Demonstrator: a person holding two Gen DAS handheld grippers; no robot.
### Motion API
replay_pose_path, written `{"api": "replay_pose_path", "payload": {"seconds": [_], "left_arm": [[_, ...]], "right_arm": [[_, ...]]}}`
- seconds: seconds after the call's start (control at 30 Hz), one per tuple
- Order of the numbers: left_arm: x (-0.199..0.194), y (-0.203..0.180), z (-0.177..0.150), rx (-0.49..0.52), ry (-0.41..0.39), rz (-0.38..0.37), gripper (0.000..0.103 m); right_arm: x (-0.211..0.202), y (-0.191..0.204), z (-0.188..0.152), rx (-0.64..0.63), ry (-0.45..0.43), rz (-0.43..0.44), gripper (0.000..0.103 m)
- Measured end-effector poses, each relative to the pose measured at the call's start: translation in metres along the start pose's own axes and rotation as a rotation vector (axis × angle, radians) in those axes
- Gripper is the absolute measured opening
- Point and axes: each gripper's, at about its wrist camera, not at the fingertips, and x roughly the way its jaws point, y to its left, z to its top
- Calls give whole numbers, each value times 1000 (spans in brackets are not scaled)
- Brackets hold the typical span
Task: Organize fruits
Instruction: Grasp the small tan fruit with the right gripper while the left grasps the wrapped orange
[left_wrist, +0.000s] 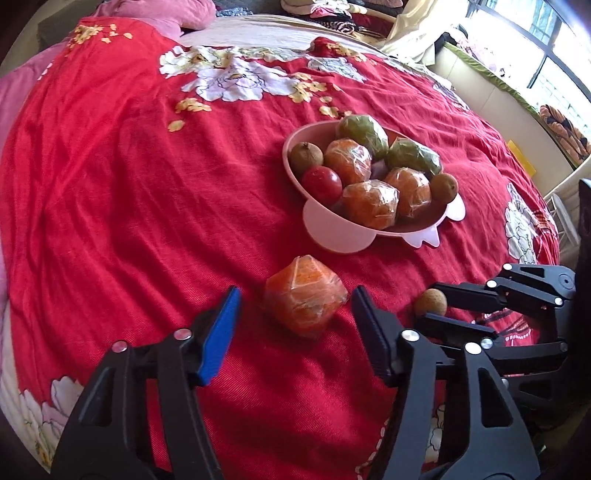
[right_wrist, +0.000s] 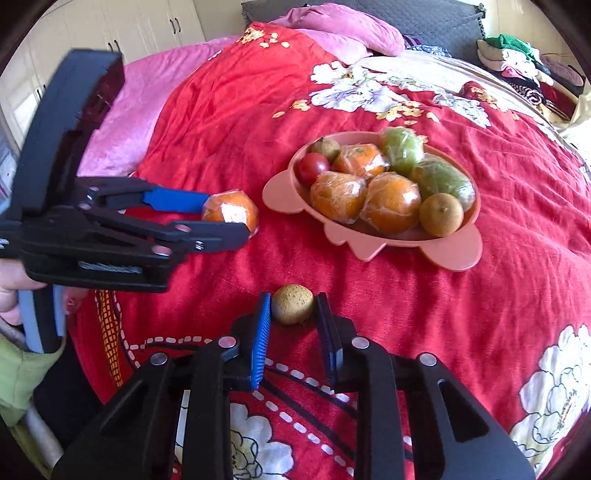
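The right gripper pinched a small round brown fruit on the red floral bedspread; the left gripper straddled a plastic-wrapped orange, fingers spread.

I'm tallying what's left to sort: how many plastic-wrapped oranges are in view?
4: three plastic-wrapped oranges in the pink bowl, one on the red bedspread between the left gripper's fingers. Others may be hidden.

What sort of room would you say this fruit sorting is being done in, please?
Most likely a bedroom: the fruit lies on a bed under a red floral bedspread, with a pink pillow at its head and cream wardrobe doors behind.
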Motion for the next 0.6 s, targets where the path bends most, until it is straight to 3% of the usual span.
{"api": "replay_pose_path", "payload": {"seconds": [0.17,0.6], "left_arm": [[11,-8,3,36,11,31,36],[-12,-14,13,38,-35,-30,34]], "right_arm": [[-12,-9,2,23,-22,-5,23],[-41,-35,15,66,-95,-24,23]]}}
